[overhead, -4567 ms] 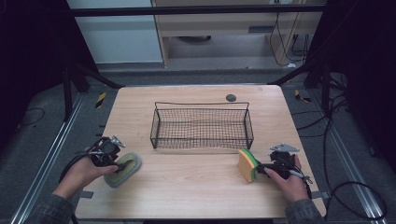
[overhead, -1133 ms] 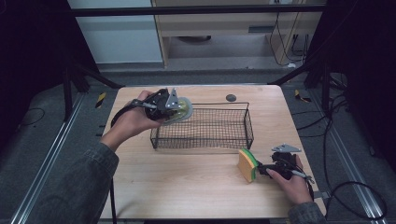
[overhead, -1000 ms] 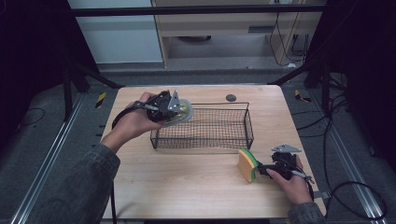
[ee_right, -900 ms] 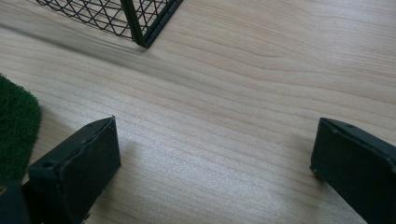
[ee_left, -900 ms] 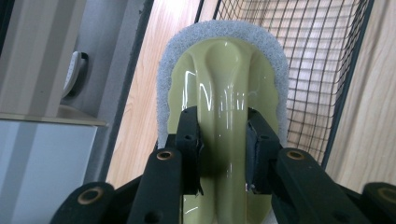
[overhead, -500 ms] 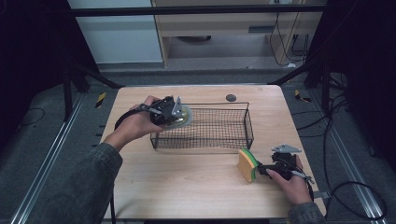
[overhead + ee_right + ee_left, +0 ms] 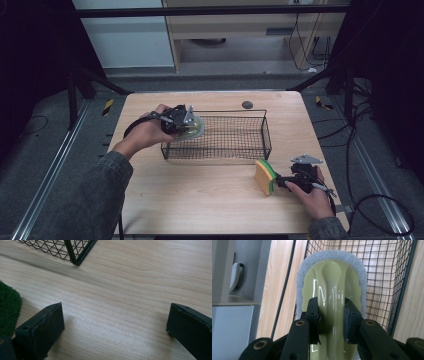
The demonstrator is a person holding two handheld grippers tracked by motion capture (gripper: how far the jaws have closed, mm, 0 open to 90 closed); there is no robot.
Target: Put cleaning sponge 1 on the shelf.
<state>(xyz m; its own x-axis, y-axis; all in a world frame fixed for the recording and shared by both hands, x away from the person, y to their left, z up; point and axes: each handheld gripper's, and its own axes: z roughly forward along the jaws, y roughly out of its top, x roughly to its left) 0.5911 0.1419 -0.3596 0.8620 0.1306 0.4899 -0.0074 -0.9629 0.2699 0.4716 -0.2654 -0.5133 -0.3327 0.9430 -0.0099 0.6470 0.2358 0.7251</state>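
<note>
In the left gripper view we lose the lower end of the scrubber (image 7: 332,290) behind the black jaws, and the basket (image 7: 387,277) is cut off at the top and right of that picture. In the high view the left gripper (image 7: 186,121) and the hand (image 7: 150,132) cover most of the scrubber (image 7: 196,127), so we can make out little more than a pale disc there.

Up close, the scrubber shows a glossy yellow-green plastic handle with a raised ridge down its middle, bordered by a grey fibrous pad. The left gripper's jaws are clamped on that ridge from both sides. It hangs over the left end of the wire basket (image 7: 260,131), near the table's (image 7: 210,210) far left corner.

We see the right gripper (image 7: 280,182) resting by the table's near right corner with its jaws spread apart on bare wood, beside a yellow and green sponge (image 7: 265,176). The right gripper view gives just a green sliver of that sponge (image 7: 8,310) and one basket corner (image 7: 75,252).
</note>
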